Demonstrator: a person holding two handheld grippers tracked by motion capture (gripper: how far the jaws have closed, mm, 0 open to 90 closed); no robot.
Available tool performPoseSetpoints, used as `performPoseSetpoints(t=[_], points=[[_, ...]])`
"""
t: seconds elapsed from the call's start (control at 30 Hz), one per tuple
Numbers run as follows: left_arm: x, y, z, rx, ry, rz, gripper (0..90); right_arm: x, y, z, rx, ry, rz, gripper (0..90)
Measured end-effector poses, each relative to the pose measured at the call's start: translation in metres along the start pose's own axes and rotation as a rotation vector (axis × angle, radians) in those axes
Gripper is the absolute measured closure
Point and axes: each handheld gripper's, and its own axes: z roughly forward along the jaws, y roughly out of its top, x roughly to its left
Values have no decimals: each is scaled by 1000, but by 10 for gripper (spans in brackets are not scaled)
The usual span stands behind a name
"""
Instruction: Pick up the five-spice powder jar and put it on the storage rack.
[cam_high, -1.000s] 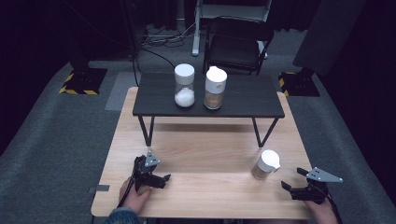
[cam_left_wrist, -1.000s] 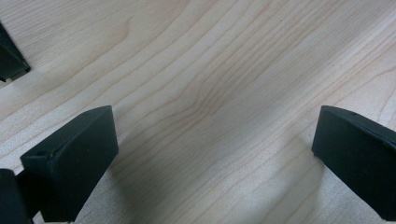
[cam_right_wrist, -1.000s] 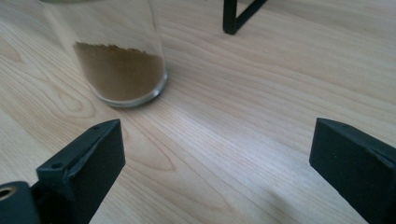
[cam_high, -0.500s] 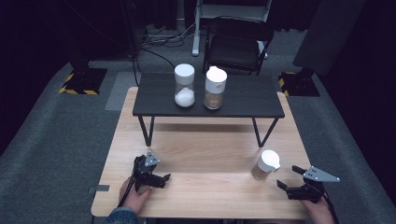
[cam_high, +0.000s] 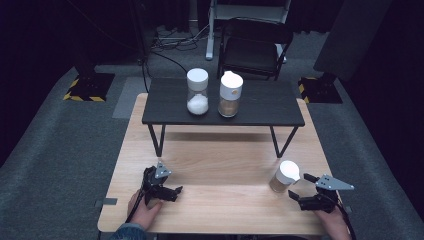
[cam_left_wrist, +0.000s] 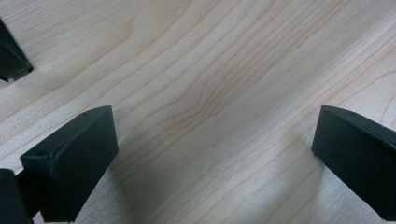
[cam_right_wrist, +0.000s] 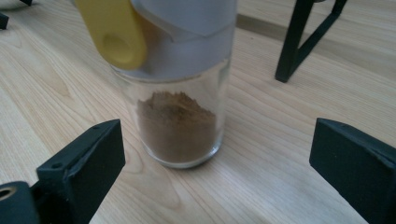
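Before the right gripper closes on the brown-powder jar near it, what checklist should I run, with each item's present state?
1. Right gripper jaws open wide: ok.
2. Brown-powder jar ahead of the jaws, not yet between them: not ok for closing.
3. Jar upright on the wooden table: ok.
4. Jar's white lid seated: cannot tell; a yellow flap sits at its side.
5. Left gripper open over bare wood, apart from the jar: ok.
6. Black shelf leg behind the jar, apart from it: ok.
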Motion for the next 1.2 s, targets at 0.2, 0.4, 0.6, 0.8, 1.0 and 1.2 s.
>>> performPoseSetpoints(t=[0.2,0.4,0.6,0.8,1.0,1.2], points=[[-1,0,0,0,2,-5,2,2,5,10,1,22,-18,33],[-1,0,0,1,3,-2,2,1,8,18,0,39,-19,33],[-1,0,0,1,3,-2,2,2,11,26,-7,52,-18,38],[-1,0,0,1,3,-2,2,7,15,35,3,45,-25,86],[-1,1,0,1,3,-2,2,10,13,38,-17,32,-31,166],[-2,1,1,1,5,-8,2,13,11,39,-33,27,-48,264]])
